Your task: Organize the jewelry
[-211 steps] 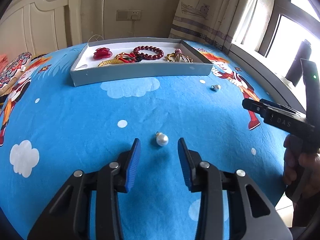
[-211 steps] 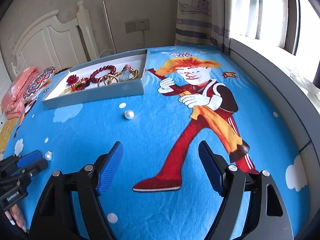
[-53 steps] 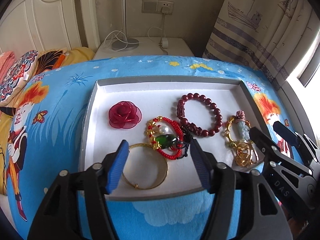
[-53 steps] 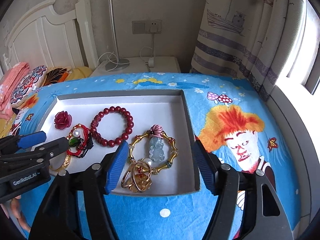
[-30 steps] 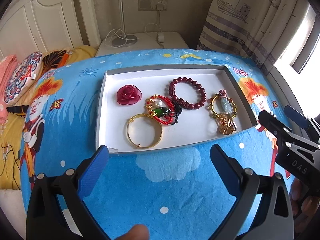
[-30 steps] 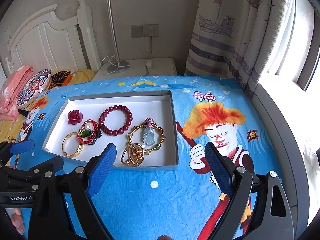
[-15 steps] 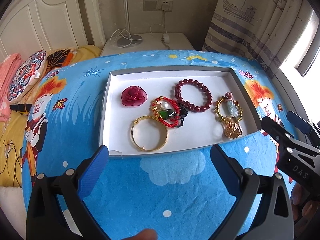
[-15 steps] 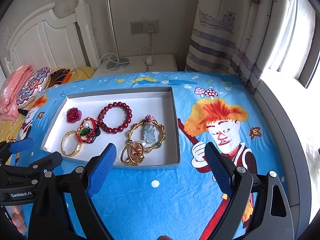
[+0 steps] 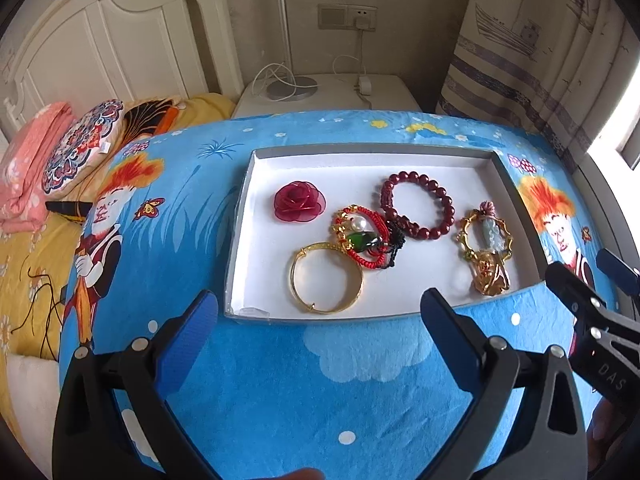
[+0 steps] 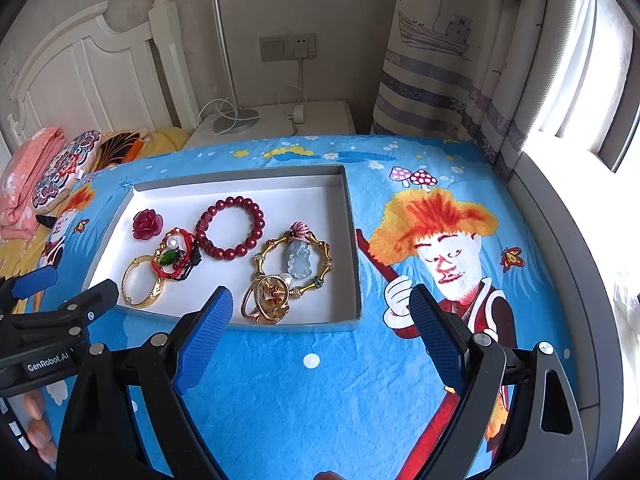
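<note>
I am in a home bedroom. A white headboard (image 9: 100, 36) fills the upper left of my view, folded bedding (image 9: 36, 160) lies at the left edge, and a cartoon-print blue bedspread (image 9: 320, 380) covers the bed below. A bedside table (image 9: 324, 94) stands at top centre, a ship-patterned curtain (image 9: 528, 48) upper right.

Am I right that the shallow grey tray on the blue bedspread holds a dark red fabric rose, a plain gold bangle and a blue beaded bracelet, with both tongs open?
Nearly: the beaded bracelet is dark red, not blue, as the left wrist view shows. The rest stands: the shallow grey tray holds the dark red fabric rose and plain gold bangle, and the left tongs and right tongs are open.
</note>
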